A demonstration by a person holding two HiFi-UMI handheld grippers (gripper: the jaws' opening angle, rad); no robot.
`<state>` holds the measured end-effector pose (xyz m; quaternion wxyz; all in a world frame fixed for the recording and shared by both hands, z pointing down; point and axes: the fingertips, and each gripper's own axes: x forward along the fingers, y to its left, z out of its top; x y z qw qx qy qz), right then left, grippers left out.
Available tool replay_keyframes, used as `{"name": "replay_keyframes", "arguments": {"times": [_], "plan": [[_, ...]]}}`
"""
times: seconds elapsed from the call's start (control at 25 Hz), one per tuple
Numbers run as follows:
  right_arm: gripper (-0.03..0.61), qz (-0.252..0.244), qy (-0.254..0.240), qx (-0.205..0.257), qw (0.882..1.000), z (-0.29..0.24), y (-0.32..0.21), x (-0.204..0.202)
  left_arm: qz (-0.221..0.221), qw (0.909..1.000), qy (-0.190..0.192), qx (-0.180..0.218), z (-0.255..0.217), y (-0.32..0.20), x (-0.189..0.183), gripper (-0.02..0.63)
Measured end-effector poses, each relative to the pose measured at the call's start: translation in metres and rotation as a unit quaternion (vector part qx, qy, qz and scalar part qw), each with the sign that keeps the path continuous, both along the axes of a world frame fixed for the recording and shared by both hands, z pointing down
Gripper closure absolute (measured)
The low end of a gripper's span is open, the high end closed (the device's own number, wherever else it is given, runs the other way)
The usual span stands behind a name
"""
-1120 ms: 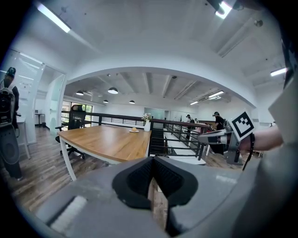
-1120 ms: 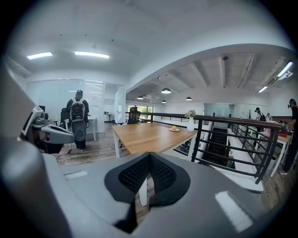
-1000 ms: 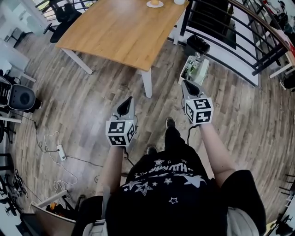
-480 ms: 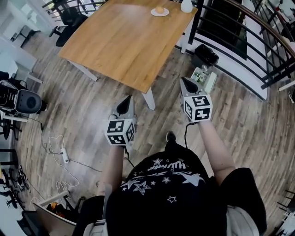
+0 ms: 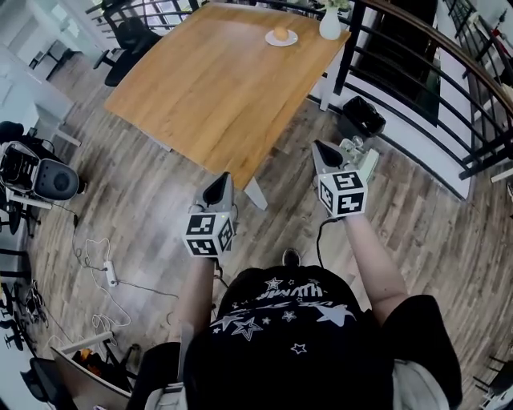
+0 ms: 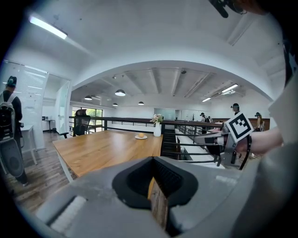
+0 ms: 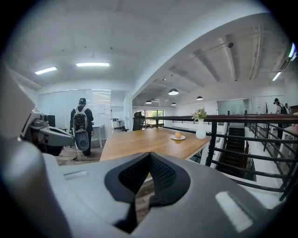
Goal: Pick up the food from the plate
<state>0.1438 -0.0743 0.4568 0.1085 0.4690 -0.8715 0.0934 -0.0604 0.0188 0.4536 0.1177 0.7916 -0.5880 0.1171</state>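
A small round orange food item lies on a white plate at the far end of the wooden table. It also shows far off as the food in the left gripper view and the food in the right gripper view. My left gripper is shut and empty, held over the floor just short of the table's near corner. My right gripper is also shut and empty, right of the table beside the railing. Both are far from the plate. Seen from the left one, the right gripper points the same way.
A white vase with flowers stands by the plate. A black railing runs along the right, with a black bin and a box on the floor. A person with a backpack, an office chair and floor cables are to the left.
Both grippers have moved forward together toward the table, still shut. The table, plate and vase now sit lower and closer in the head view.
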Motion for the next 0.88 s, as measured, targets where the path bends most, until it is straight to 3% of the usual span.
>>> {"name": "replay_keyframes", "arguments": {"times": [0.24, 0.48, 0.88], "plan": [[0.578, -0.009, -0.006, -0.014, 1.000, 0.009, -0.029, 0.005, -0.009, 0.9998, -0.001, -0.015, 0.009, -0.013, 0.011, 0.615], [0.578, -0.012, -0.014, -0.025, 1.000, 0.016, -0.047, -0.009, -0.022, 0.9997, 0.000, -0.015, 0.006, -0.034, -0.010, 0.615], [0.578, 0.025, 0.004, -0.019, 0.999, 0.006, -0.116, -0.023, 0.012, 0.9997, 0.017, -0.009, 0.005, -0.118, -0.038, 0.615]]}}
